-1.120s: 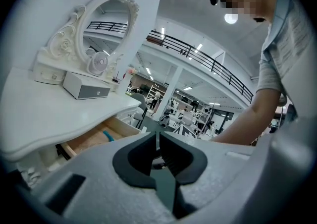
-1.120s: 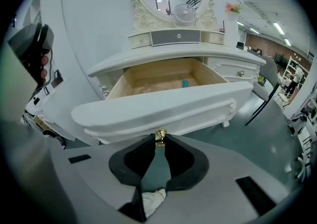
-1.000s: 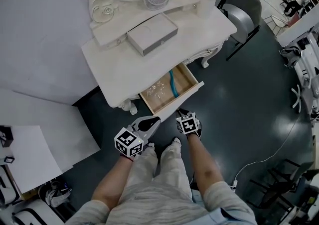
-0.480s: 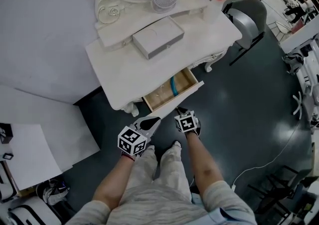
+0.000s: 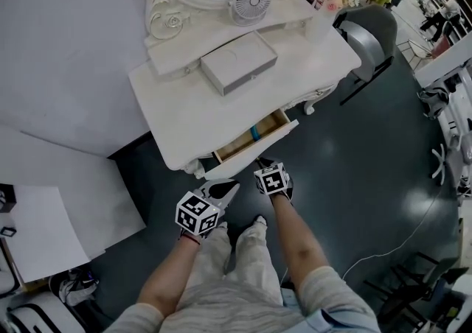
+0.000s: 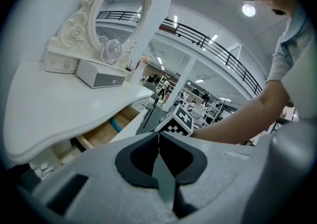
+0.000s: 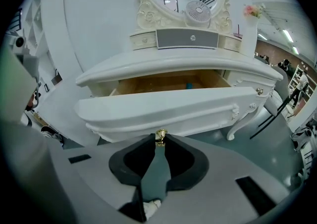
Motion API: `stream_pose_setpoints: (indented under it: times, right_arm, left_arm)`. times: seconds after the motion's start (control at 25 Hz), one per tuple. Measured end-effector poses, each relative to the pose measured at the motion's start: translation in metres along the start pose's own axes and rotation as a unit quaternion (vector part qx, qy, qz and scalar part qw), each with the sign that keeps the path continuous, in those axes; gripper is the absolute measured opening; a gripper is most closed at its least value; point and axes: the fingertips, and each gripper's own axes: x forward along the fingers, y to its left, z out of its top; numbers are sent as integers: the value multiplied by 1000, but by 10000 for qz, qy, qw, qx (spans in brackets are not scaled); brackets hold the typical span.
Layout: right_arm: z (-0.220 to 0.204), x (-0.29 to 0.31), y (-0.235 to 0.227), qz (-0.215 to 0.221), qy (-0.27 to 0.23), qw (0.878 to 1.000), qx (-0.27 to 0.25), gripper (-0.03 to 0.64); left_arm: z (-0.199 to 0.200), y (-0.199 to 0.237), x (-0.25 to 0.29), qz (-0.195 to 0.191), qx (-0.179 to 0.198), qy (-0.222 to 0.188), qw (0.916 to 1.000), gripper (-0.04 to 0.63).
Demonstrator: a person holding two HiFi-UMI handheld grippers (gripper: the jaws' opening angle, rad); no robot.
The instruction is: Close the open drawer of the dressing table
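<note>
White dressing table [image 5: 184, 96] with curved carved legs is set against a wall. One drawer [image 5: 254, 144] is seated under the middle of the tabletop's front edge. It is left partly pulled out and held level. A bare wood interior is exposed. The white moulded front panel is fitted with a small gold knob [image 7: 161, 135] at its centre.

Legible txt, all views: none. Left cube [image 5: 197, 214], right cube [image 5: 271, 180]: b/w square marker codes only, no letters/nos.

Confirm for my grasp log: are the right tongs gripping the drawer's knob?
Yes, the right tongs pinch the gold knob on the drawer front.
</note>
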Motion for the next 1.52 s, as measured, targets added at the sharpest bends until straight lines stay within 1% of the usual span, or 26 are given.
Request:
stream_pose_setpoints:
  times: [0.28, 0.48, 0.88, 1.12, 1.52]
  right_arm:
    - [22, 14, 1, 22, -92, 9999, -40, 60]
    - [35, 23, -1, -48, -163, 9998, -59, 60]
    - [59, 39, 1, 0, -387, 9993, 16, 60]
    - [71, 46, 1, 1, -439, 9990, -4, 60]
    - [87, 58, 1, -99, -457, 9989, -23, 60]
  left_arm:
    - [3, 12, -5, 71, -83, -92, 9999, 15]
    - [2, 20, -8, 116, -145, -141, 9997, 15]
    - [-4, 32, -7, 117, -229, -123, 9996, 15]
    - [-5, 36, -9, 133, -302, -139, 9994, 15]
    - [-2, 43, -14, 224, -314, -205, 9990, 15]
